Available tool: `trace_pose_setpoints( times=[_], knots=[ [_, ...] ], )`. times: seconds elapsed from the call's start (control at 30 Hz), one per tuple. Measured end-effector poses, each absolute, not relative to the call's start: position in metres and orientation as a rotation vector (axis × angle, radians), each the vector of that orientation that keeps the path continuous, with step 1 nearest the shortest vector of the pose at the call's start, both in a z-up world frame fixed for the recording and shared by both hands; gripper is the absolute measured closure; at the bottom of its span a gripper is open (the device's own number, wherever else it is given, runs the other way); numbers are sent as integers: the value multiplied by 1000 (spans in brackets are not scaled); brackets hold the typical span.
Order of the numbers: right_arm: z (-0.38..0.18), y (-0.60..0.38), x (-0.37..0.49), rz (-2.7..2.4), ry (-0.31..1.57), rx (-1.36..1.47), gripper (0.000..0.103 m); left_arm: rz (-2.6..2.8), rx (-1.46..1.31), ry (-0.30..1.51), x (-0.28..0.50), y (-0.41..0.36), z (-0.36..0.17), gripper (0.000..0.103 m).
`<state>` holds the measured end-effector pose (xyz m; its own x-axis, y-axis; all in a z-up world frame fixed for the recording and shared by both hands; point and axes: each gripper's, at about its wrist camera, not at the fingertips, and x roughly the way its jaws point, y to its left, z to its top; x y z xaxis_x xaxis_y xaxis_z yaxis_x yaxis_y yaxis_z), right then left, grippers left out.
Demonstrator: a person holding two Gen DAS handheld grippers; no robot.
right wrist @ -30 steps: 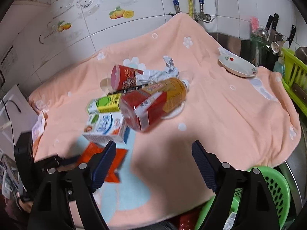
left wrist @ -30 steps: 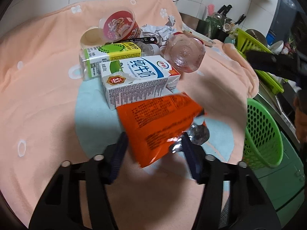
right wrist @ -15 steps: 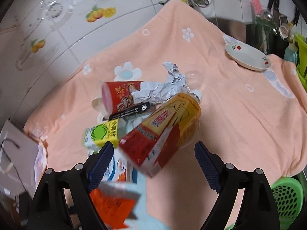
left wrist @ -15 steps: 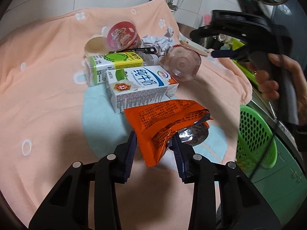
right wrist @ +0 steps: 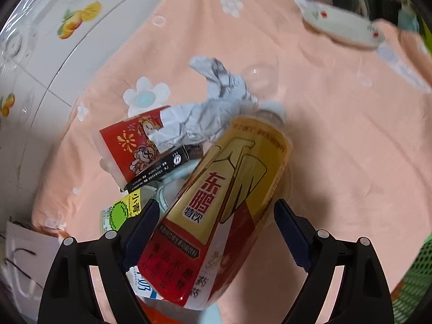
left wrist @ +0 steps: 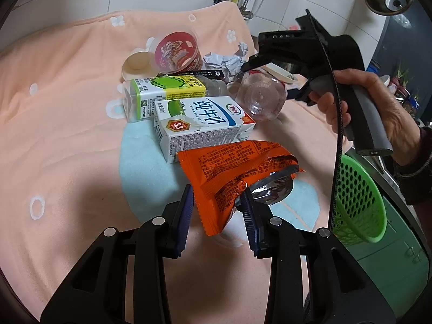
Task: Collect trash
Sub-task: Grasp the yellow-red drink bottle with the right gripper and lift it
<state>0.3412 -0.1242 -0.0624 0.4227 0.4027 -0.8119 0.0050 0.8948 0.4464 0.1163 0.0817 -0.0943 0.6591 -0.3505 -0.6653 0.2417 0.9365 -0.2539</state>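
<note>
Fingers (right wrist: 140,224) straddle the bottle (right wrist: 224,210), cap pointing away, base nearest.

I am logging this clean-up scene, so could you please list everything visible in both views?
Peach flowered cloth: one, covers the counter.
Orange foil snack wrapper: one, front of pile, between the left fingers.
White-and-blue milk carton: one, behind the wrapper.
Green-and-yellow drink carton: one, behind the milk carton.
Red-printed plastic cup: one, on its side, far end.
Black slim box: one, beside the cup.
Crumpled grey paper: one, far side.
Gold-and-red plastic bottle: one, lying between the right fingers.
White saucer: one, far right.
Green perforated basket: one, off the right edge.
Left gripper: narrowly open around the wrapper.
Right gripper: open around the bottle.
</note>
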Motion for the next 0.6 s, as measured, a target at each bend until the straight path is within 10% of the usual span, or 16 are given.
trace_pose_setpoints(
  times=[0.6],
  knots=[
    [-51, -166, 271, 401, 1028, 449, 34, -339, -147, 759, 112, 71, -83, 69]
  ],
)
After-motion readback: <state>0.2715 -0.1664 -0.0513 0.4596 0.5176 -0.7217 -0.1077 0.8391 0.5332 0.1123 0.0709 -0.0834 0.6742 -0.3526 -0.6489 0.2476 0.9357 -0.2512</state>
